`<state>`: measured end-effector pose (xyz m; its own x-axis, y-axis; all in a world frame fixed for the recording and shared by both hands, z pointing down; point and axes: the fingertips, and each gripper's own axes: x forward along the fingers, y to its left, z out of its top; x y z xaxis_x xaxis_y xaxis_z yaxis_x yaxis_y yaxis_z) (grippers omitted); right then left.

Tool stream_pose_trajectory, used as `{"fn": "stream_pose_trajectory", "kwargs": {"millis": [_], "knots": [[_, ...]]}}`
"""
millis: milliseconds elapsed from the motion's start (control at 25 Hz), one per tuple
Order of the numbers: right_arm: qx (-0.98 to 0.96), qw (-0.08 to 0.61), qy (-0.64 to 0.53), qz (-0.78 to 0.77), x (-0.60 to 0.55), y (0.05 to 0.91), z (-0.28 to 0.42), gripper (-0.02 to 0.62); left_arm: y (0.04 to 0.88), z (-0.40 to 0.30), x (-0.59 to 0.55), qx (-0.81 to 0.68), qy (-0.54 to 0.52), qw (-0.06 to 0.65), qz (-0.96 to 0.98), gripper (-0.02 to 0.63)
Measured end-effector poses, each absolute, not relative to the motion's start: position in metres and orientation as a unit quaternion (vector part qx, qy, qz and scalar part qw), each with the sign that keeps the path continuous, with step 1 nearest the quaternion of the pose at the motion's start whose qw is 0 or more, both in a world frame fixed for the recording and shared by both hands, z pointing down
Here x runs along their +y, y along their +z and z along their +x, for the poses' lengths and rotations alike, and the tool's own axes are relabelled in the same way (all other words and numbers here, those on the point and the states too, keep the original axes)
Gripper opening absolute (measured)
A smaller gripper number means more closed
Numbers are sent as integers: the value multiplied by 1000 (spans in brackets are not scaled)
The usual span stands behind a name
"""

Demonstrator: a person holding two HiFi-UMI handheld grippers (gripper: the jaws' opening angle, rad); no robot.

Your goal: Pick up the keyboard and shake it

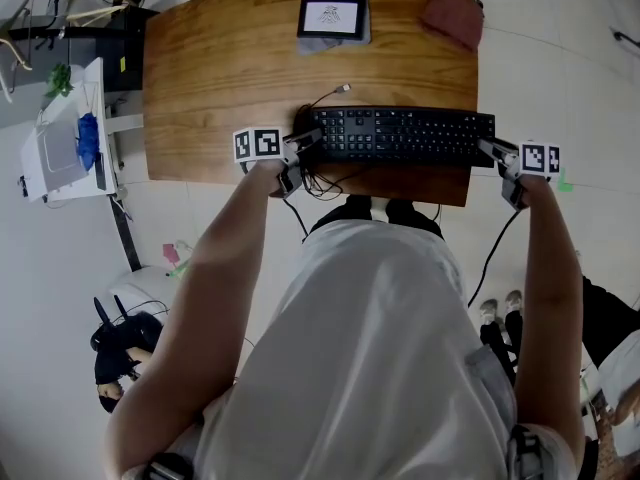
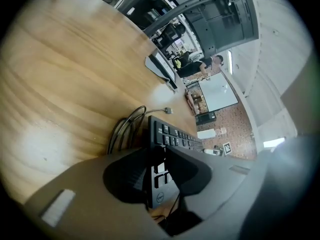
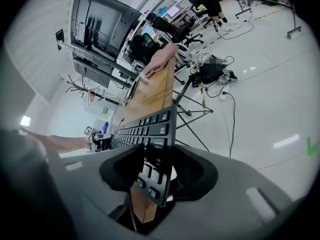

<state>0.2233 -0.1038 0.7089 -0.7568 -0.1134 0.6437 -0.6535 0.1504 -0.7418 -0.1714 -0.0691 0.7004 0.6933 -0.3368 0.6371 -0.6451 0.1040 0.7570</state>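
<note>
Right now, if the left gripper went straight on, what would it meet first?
The keyboard: its left end sits between the jaws of the left gripper. Going on would likely push it along the table.

Bright even daylight, fisheye warp — dark, blurred corners

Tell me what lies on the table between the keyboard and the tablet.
Only the loose cable plug of the keyboard lies there, nearer the keyboard than the tablet; the rest is bare table. The head view shows it.
</note>
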Motion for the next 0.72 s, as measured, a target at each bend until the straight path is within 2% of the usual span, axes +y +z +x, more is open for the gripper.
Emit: {"fn": "stream_pose_trajectory", "kwargs": {"millis": [240, 400, 720], "knots": [[-699, 255, 604, 285, -101, 712, 232, 181, 700, -169, -67, -375, 116, 637, 664, 107], [-731, 226, 593, 250, -99, 707, 227, 179, 690, -163, -66, -366, 100, 621, 686, 103], [-756, 225, 558, 259, -88, 683, 230, 179, 656, -160, -65, -366, 109, 563, 733, 103]]}}
